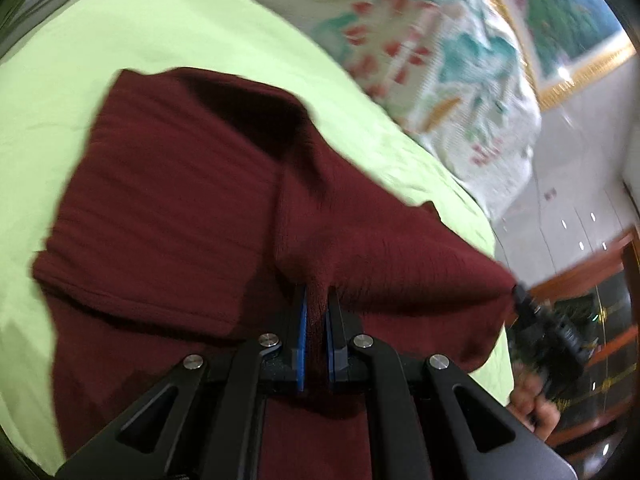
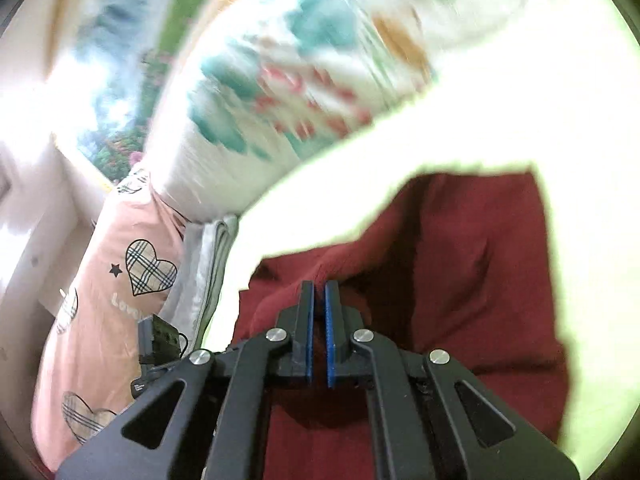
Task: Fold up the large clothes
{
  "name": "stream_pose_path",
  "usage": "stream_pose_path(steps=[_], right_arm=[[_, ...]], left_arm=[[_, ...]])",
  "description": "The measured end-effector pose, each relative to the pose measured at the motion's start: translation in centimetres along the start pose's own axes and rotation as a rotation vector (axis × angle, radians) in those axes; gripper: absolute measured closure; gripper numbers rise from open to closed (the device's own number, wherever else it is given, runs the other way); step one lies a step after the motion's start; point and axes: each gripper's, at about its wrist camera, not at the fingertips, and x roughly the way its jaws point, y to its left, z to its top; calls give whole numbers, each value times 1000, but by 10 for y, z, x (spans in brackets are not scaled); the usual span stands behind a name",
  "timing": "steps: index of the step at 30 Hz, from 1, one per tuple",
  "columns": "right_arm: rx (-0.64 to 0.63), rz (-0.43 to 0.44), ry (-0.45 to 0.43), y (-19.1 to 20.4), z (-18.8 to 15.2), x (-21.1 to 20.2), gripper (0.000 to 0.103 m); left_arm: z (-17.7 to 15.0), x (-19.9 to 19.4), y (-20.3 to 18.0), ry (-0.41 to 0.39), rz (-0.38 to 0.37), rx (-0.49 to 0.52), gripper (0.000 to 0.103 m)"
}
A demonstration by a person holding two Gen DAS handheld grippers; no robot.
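A dark red knit garment [image 1: 168, 208] lies partly folded on a light green bed sheet [image 1: 100, 60]. My left gripper [image 1: 317, 300] is shut on a raised edge of the garment, with red cloth pinched between its blue pads. The right gripper shows at the right edge of this view [image 1: 520, 294], holding another point of the same lifted edge. In the right wrist view the garment [image 2: 480, 260] spreads to the right over the sheet [image 2: 520, 112], and my right gripper [image 2: 319, 292] is shut on a fold of it.
A floral quilt [image 1: 432, 56] is piled along the far side of the bed. A pink pillow with plaid hearts [image 2: 120, 300] lies at the left of the right wrist view. A framed picture [image 1: 568, 12] hangs on the wall, and wooden furniture [image 1: 600, 272] stands beyond the bed.
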Motion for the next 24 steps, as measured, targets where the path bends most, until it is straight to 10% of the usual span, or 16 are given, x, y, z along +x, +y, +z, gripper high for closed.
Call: stream_pose_path(steps=[5,12,19,24], right_arm=[[37,-98,123,-35,-22,19,98],[96,32,96,-51,-38,28,97],[-30,-343,208,-30,-40,52,93],[-123,-158,173,15,-41,51,88]], left_arm=[[-7,14,-6,17,35,43,97],[-9,-21,7,-105,-68,80,97],[-32,5,26,9,37,34,96],[-24,12,19,7,47,33,97]])
